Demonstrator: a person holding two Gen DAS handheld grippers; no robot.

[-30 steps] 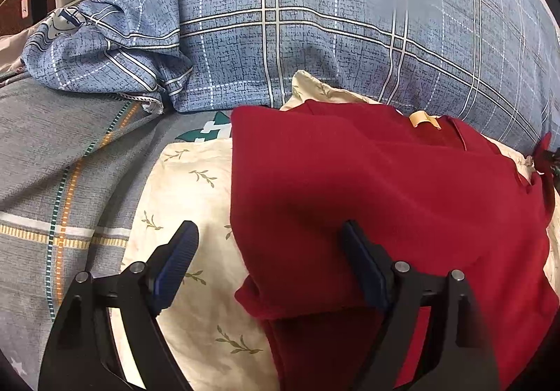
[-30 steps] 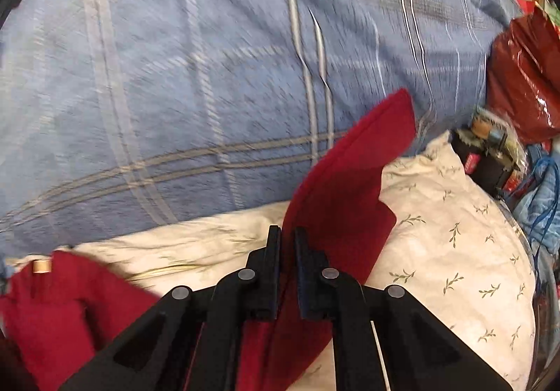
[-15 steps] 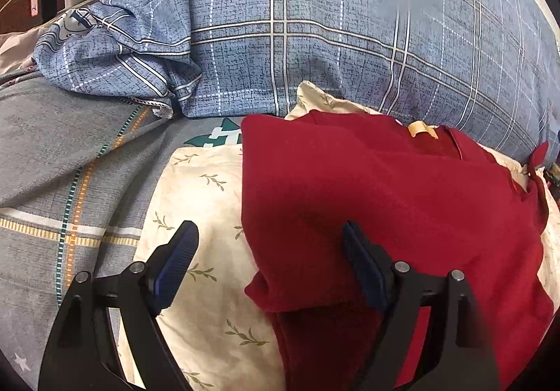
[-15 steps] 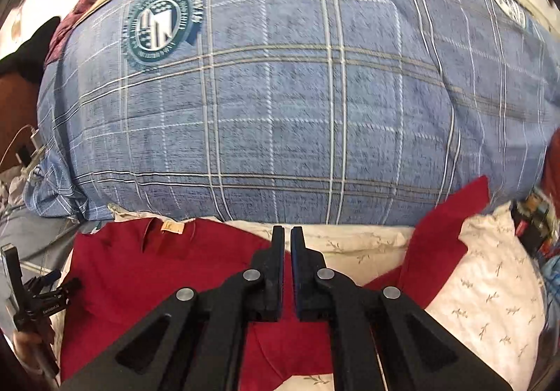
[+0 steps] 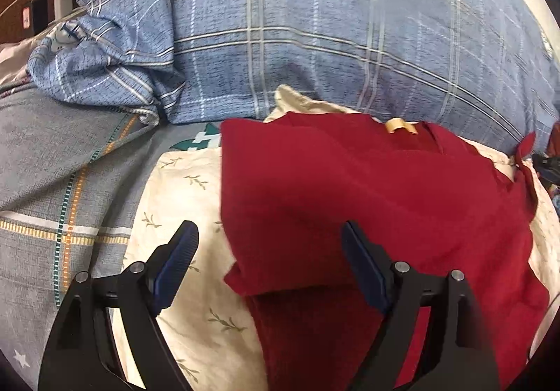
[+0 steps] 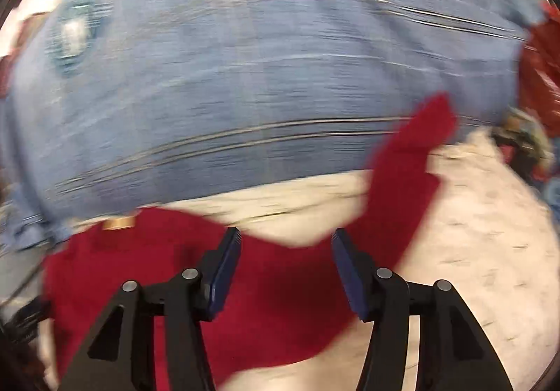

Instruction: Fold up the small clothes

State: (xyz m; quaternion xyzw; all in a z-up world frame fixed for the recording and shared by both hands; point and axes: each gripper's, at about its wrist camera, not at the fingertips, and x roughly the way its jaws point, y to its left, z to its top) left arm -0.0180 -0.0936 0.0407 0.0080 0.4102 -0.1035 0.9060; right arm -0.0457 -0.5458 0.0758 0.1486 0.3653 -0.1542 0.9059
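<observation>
A dark red shirt [image 5: 367, 198] lies partly folded on a cream leaf-print cloth [image 5: 175, 216], its tan neck label [image 5: 399, 127] at the far edge. My left gripper [image 5: 269, 244] is open and empty, its jaws straddling the shirt's near left folded edge. In the blurred right wrist view the red shirt [image 6: 175, 268] lies below, with one sleeve [image 6: 409, 160] stretched out to the right over the cream cloth [image 6: 472, 233]. My right gripper [image 6: 285, 247] is open and empty above the shirt.
A large blue plaid pillow [image 5: 332, 23] stands behind the shirt and fills the right wrist view's background [image 6: 245, 76]. A grey plaid sheet [image 5: 52, 181] lies at left. A charger and cable [image 5: 61, 1] sit at far left. A red bag [image 6: 542, 76] and clutter sit at right.
My right gripper has opened and let go of the red sleeve, which now lies out to the right. The left gripper stayed open and shifted slightly over the shirt.
</observation>
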